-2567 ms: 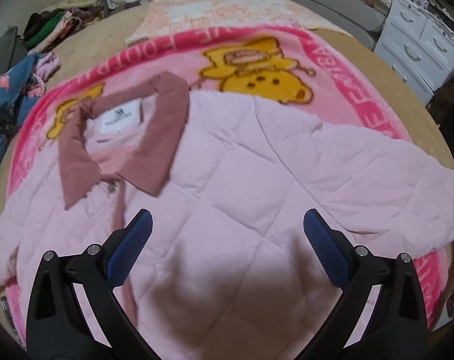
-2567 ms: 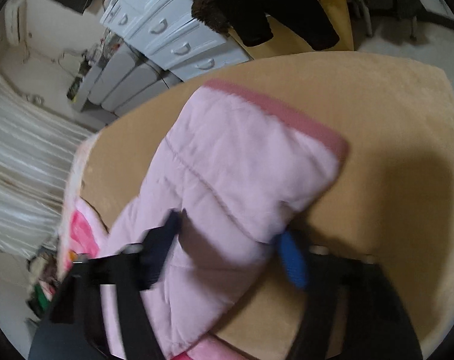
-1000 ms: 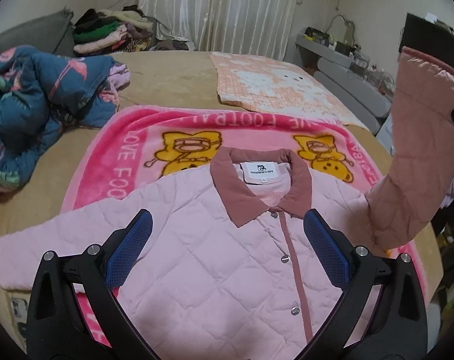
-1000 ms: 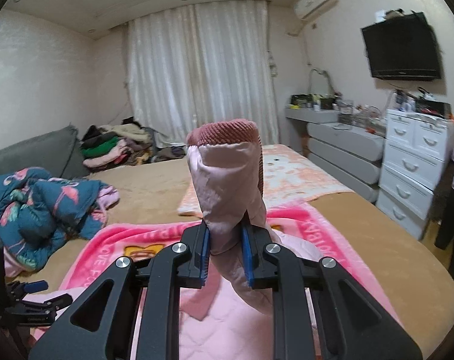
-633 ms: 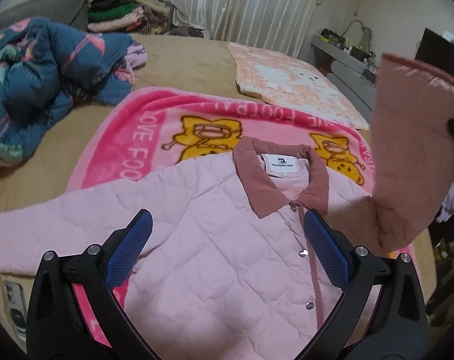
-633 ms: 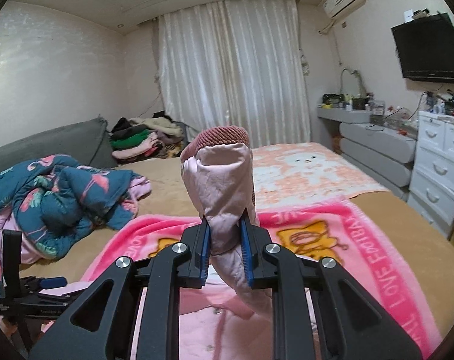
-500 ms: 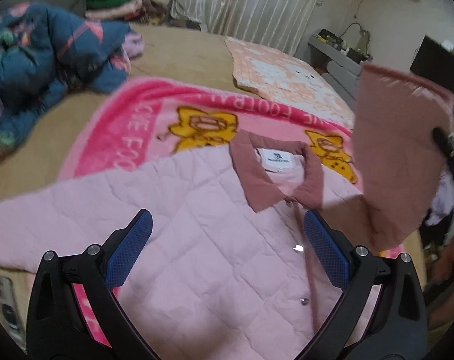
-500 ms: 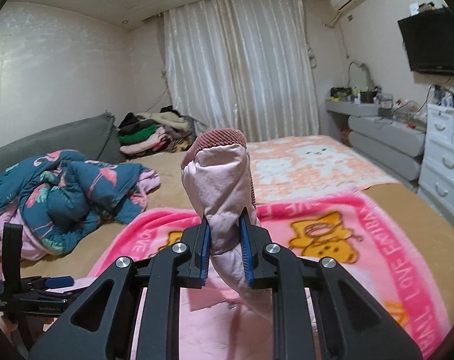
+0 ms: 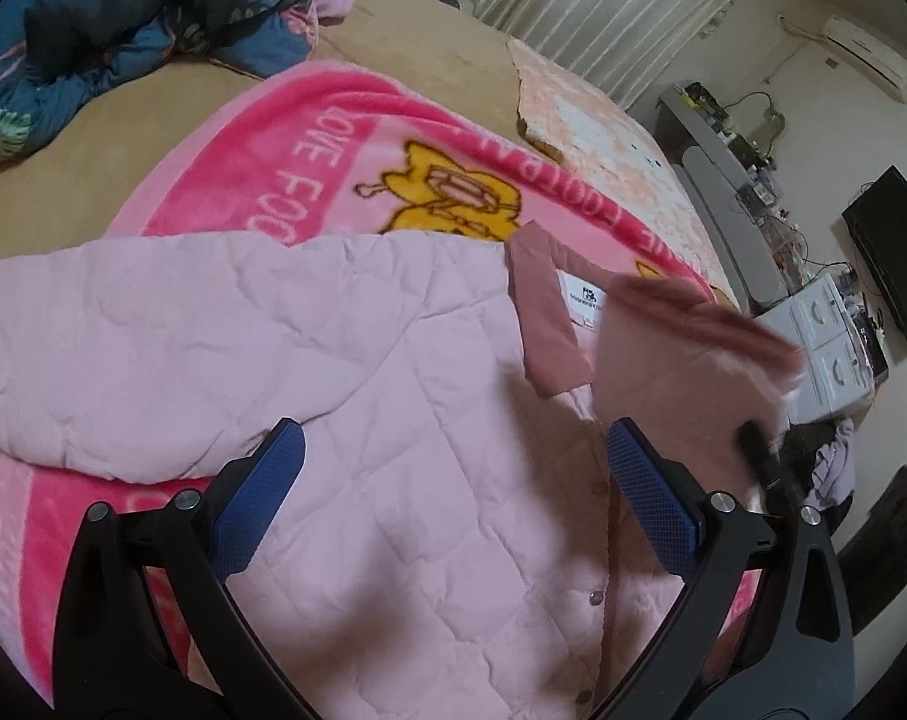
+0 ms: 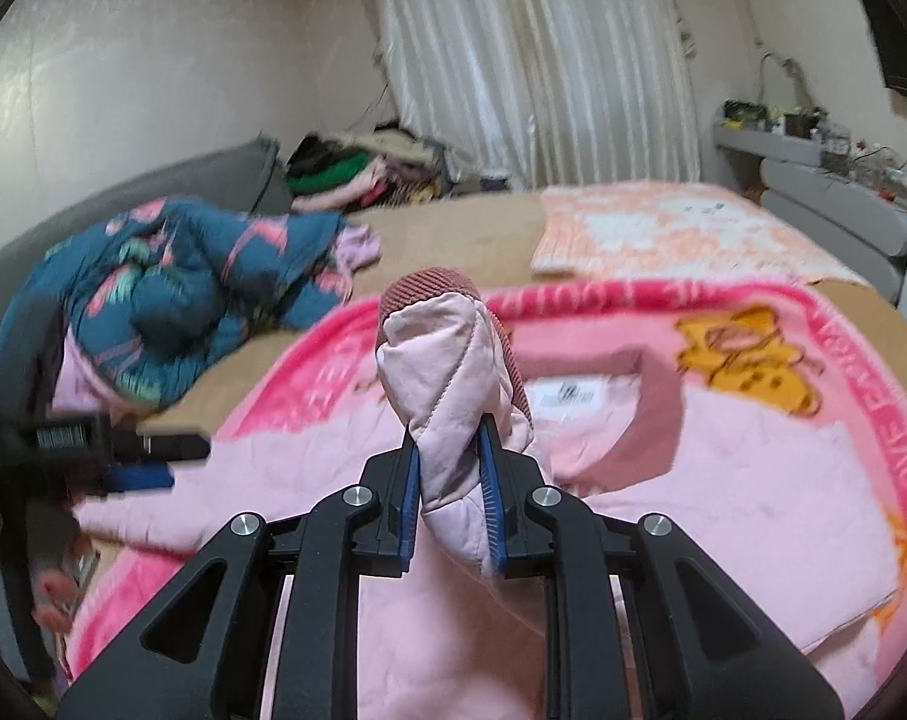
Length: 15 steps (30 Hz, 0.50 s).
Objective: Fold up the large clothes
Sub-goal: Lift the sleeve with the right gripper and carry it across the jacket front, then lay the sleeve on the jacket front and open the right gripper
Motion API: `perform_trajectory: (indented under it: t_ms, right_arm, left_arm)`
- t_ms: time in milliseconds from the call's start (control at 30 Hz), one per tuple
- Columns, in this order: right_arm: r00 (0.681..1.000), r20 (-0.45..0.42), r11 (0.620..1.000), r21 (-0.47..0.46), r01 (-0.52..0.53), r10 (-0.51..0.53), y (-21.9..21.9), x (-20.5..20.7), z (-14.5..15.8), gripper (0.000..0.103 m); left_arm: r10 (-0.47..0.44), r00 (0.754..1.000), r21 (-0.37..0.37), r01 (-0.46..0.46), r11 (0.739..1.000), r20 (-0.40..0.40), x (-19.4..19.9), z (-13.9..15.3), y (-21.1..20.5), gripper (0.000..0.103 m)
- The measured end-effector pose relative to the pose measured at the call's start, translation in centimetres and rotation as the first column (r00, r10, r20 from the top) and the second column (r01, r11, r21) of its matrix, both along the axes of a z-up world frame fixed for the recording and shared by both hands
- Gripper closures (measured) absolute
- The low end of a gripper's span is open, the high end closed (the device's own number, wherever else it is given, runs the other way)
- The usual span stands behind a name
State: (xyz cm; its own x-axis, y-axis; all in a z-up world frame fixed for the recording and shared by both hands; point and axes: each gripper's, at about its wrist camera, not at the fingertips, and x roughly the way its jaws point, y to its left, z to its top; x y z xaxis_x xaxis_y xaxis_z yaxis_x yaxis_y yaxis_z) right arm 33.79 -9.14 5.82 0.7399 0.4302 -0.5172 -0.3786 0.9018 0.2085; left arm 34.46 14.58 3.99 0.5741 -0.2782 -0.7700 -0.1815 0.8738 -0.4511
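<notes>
So there's this pink quilted jacket (image 9: 393,420) spread face-up on a bright pink cartoon blanket (image 9: 309,168), which sits on a tan bed (image 9: 93,138). Its darker pink collar (image 9: 543,324) points toward the far end of the bed, white label showing inside it.

The right tool (image 10: 450,486) is clenched on the jacket's right sleeve (image 10: 447,372) just below the ribbed cuff, blue pads pressing the fabric from both sides, though the jaws have just eased apart a hair. The sleeve stands up out of the grip, lifted over the chest of the jacket, near the collar. From the other side it looks blurry.

The left tool (image 9: 453,498) is wide open with nothing in it, hanging over the jacket's front near the snap buttons, its pads apart from the fabric. The jacket's left sleeve (image 9: 93,348) lies flat, stretched out to the left across the blanket and past its edge.

A crumpled teal flamingo-print comforter (image 10: 171,300) sits on the far left of the bed, and a peach blanket (image 10: 681,228) lies at the far end.
</notes>
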Motion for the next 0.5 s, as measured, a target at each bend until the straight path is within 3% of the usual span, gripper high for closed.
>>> perform_trajectory:
  t_ms: [133,233,367,500]
  right_arm:
    - [0.998,-0.049,0.999,-0.006,-0.048,0.047,2.0,-1.0,-2.5,0.081]
    - [0.992,-0.088,0.996,-0.010,-0.090,0.089,3.4,-2.2,-4.0,0.073]
    - [0.972,-0.173,0.988,0.009,-0.157,0.156,4.8,-3.9,-6.1,0.039]
    - [0.958,-0.227,0.985,0.041,-0.170,0.175,4.5,-5.5,-6.9,0.030]
  left_arm:
    - [-0.013,1.000,-0.034,0.012,0.999,-0.019,0.0,-0.7,-0.5,0.009]
    - [-0.027,0.999,-0.049,0.025,0.998,-0.033,0.0,-1.3,-1.1,0.009]
    - [-0.047,0.998,-0.042,0.046,0.998,-0.036,-0.2,-1.5,-2.3,0.009]
    - [-0.054,0.997,-0.024,0.053,0.998,-0.050,-0.4,-1.9,-3.1,0.009]
